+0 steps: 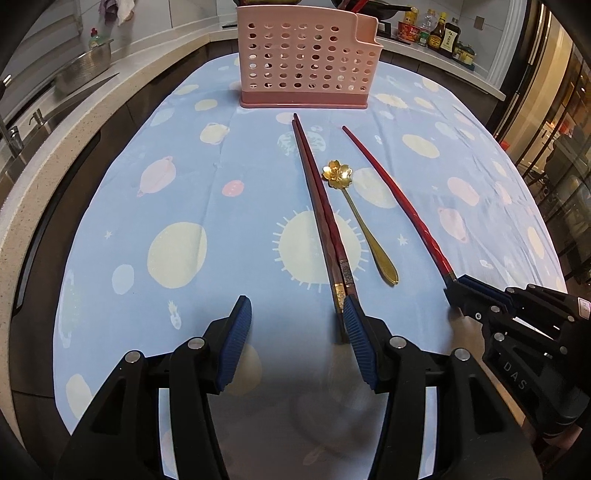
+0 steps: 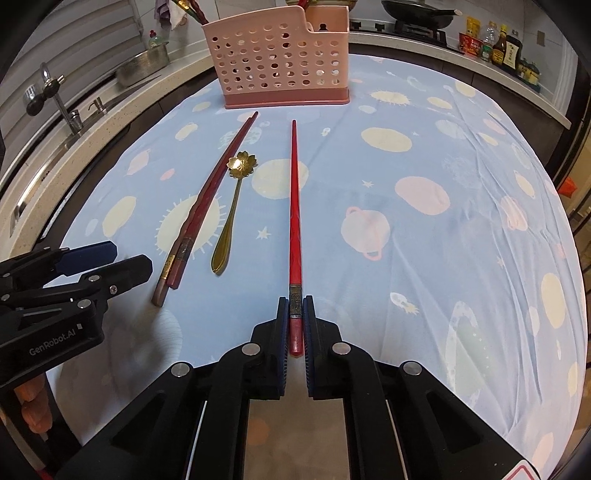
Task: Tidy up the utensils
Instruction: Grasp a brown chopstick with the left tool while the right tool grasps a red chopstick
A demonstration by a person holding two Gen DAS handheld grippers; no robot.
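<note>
A pink perforated utensil holder point(image 1: 304, 59) point(image 2: 280, 61) stands at the far end of the table. A pair of dark red chopsticks point(image 1: 319, 210) point(image 2: 207, 199) lies on the cloth, with a gold flower-bowl spoon point(image 1: 354, 214) point(image 2: 231, 210) beside it. My right gripper point(image 2: 295, 317) point(image 1: 456, 288) is shut on the thick end of a single bright red chopstick point(image 2: 294, 206) point(image 1: 395, 195). My left gripper point(image 1: 295, 325) point(image 2: 125, 258) is open and empty, its right finger by the pair's thick ends.
A blue planet-print cloth point(image 1: 184, 184) point(image 2: 443, 240) covers the table. A counter with a sink and steel colander point(image 1: 83, 68) runs along the left. Sauce bottles point(image 1: 439, 35) point(image 2: 498, 44) and a wok point(image 2: 417, 16) stand on the far counter.
</note>
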